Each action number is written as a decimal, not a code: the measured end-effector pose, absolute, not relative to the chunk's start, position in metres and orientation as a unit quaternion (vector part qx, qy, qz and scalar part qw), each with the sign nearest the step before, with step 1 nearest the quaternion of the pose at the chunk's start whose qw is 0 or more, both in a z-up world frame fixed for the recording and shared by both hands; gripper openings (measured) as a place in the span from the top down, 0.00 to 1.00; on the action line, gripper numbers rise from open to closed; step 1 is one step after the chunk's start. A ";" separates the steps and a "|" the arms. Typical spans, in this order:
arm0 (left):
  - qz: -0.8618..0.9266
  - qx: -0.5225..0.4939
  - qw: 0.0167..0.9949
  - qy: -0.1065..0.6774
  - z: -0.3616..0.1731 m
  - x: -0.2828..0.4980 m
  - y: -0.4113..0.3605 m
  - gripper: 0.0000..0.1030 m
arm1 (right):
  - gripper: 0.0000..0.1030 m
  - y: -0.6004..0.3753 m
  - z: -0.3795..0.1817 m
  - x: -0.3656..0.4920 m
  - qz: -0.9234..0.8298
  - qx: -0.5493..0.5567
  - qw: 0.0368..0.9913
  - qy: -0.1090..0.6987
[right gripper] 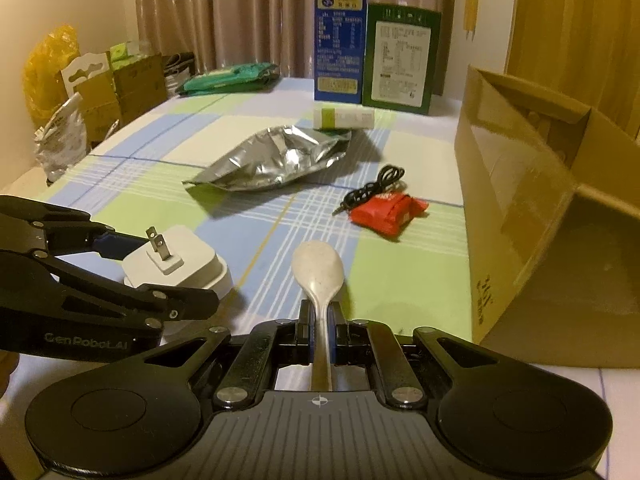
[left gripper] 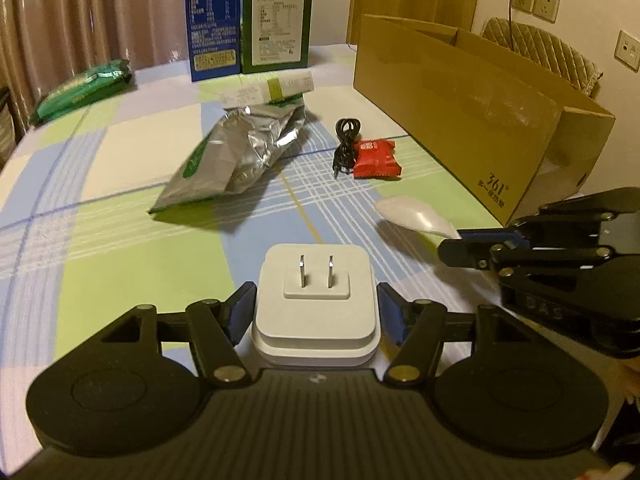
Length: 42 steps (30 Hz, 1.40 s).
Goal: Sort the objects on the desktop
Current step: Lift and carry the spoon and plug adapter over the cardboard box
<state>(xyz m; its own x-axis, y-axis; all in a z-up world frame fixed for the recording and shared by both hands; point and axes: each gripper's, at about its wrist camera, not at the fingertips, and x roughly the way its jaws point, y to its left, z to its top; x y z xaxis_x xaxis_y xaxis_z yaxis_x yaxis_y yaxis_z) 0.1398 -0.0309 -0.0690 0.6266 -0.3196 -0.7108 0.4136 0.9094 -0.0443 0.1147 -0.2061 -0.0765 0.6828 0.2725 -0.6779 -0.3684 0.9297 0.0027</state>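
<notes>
The left gripper (left gripper: 316,306) has its blue-padded fingers (left gripper: 240,308) clamped on the two sides of a glossy white square plastic plug adapter (left gripper: 316,304), whose two flat metal prongs point away from the camera. It hangs just over the tabletop (left gripper: 120,264), which wears a soft checked cloth of pale green, blue and cream.

The right gripper (right gripper: 319,334) is clenched on the slim handle of a smooth off-white plastic spoon (right gripper: 319,276), its oval bowl jutting forward beyond the fingers (right gripper: 306,332).

Further out lie a crinkled silver foil pouch with green edging (left gripper: 240,156), a coiled black audio cable (left gripper: 345,146) touching a red crimped snack packet (left gripper: 376,159), and a white tube-shaped carton with a green band (left gripper: 276,88).

At the right stands an open brown corrugated cardboard box (left gripper: 460,120), printed "361°". At the far edge stand a tall blue printed carton (left gripper: 214,20) and a dark green carton (left gripper: 278,24); their small text is unreadable. The left gripper's body reads "GenRobot.AI".
</notes>
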 end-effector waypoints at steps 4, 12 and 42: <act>-0.193 0.055 0.905 0.376 -0.053 0.130 -0.035 0.42 | 0.97 -0.212 -0.060 0.102 0.170 -0.062 0.919 0.349; -0.170 0.016 0.908 0.383 -0.023 0.096 -0.051 0.42 | 0.97 -0.232 -0.016 0.075 0.147 -0.033 0.932 0.328; -0.208 0.039 0.915 0.344 0.046 0.042 -0.115 0.42 | 0.97 -0.307 0.059 0.019 0.071 0.011 0.959 0.273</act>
<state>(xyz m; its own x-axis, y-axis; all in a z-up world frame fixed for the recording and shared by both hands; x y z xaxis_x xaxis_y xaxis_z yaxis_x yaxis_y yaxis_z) 0.0416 -0.1152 0.0464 0.6765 -0.3540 -0.6458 0.4074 0.9104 -0.0723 0.0190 -0.3066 0.0589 0.8412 0.1415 -0.5219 -0.1294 0.9898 0.0598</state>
